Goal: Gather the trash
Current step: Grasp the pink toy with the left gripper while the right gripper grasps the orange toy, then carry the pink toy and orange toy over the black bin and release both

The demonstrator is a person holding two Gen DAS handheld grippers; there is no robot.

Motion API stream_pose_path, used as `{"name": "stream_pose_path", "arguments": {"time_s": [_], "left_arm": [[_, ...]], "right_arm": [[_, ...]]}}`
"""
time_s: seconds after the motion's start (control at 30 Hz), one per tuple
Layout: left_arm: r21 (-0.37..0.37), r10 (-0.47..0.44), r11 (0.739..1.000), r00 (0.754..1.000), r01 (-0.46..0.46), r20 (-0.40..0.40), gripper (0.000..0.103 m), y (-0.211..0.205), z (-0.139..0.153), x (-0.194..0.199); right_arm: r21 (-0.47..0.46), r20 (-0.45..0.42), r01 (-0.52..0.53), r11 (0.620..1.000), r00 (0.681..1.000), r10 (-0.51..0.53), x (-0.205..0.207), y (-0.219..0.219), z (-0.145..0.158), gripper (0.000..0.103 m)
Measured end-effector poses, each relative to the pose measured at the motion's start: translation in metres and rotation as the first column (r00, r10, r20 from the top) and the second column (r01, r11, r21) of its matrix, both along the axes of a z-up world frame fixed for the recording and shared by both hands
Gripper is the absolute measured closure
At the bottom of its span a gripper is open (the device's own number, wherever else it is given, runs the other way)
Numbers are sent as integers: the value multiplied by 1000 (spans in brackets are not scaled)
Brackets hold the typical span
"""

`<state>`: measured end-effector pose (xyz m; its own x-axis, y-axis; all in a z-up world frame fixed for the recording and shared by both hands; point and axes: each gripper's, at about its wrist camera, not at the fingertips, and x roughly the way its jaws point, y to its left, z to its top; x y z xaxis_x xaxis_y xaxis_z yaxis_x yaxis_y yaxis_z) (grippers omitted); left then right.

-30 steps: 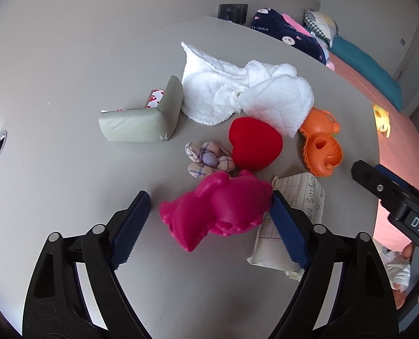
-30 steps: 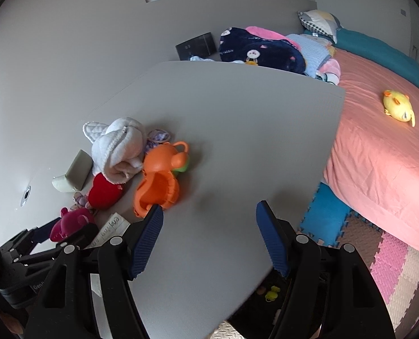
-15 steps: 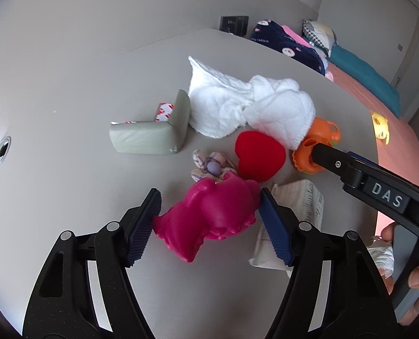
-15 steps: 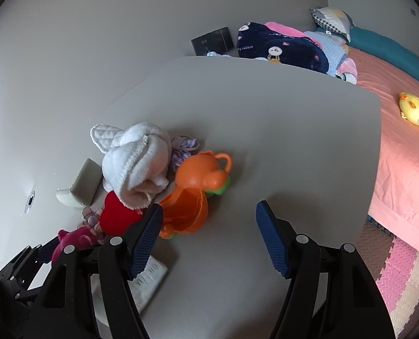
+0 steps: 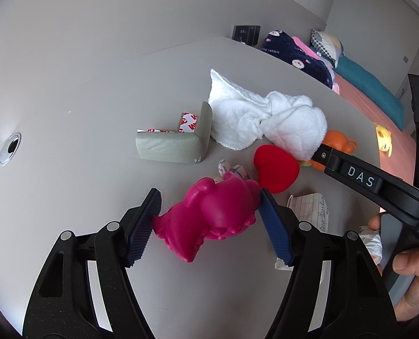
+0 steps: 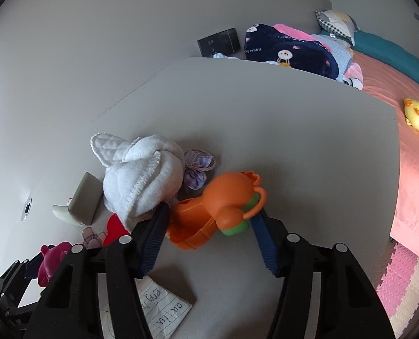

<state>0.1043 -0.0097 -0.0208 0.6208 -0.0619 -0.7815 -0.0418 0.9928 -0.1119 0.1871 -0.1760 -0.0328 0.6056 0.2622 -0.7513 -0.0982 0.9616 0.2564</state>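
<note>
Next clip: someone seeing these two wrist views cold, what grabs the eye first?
Probably the bright toys bracketed by blue-padded fingers: a magenta toy fills the left gripper, its pads at or very near the toy's sides, and an orange toy sits between the right gripper fingers. Next, the knotted white cloth and red heart behind them on the grey table, with handwritten paper nearest the cameras.

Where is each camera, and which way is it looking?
Left wrist: sits on the left gripper, looking along its fingers at the pink toy; the right hand shows too.
Right wrist: sits on the right gripper, facing the orange toy.
Both show the white cloth, the paper and the bed.
</note>
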Motion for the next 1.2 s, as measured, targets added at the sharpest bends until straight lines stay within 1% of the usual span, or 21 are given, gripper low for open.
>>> {"name": "stream_pose_path", "arguments": {"time_s": [0.03,0.07,0.1,0.3,0.57,0.7,0.8,1.03,1.2], "left_arm": [[-1,-1,1000,1000,1,0,34,0,0,1],[-2,-2,1000,1000,2,0,34,0,0,0],[-2,-4,1000,1000,4,0,34,0,1,-1],[-13,-7,1000,1000,7,22,34,2,7,-6],[-15,-31,999,998,32,50,34,-4,16,-15],[-23,-53,998,998,54,45,34,-10,17,-22],[-23,-70,997,997,71,42,34,-17,17,-31],[-3,-88,996,993,88,77,34,-29,30,-54],[5,-110,994,990,110,87,34,-40,34,-70]], "right_arm": [[14,2,-10,1000,1000,10,0,0,0,60],[36,1,-19,999,1000,19,0,-1,0,71],[50,-5,-16,999,1000,17,0,-2,0,71],[56,1,12,998,1000,-12,-11,-12,3,71],[33,28,30,999,999,-31,-38,-27,17,71],[28,39,44,999,998,-45,-52,-36,21,71],[33,48,57,998,997,-59,-64,-44,24,71],[42,77,69,997,994,-73,-93,-59,34,71],[47,92,80,996,992,-84,-117,-68,38,71]]}}
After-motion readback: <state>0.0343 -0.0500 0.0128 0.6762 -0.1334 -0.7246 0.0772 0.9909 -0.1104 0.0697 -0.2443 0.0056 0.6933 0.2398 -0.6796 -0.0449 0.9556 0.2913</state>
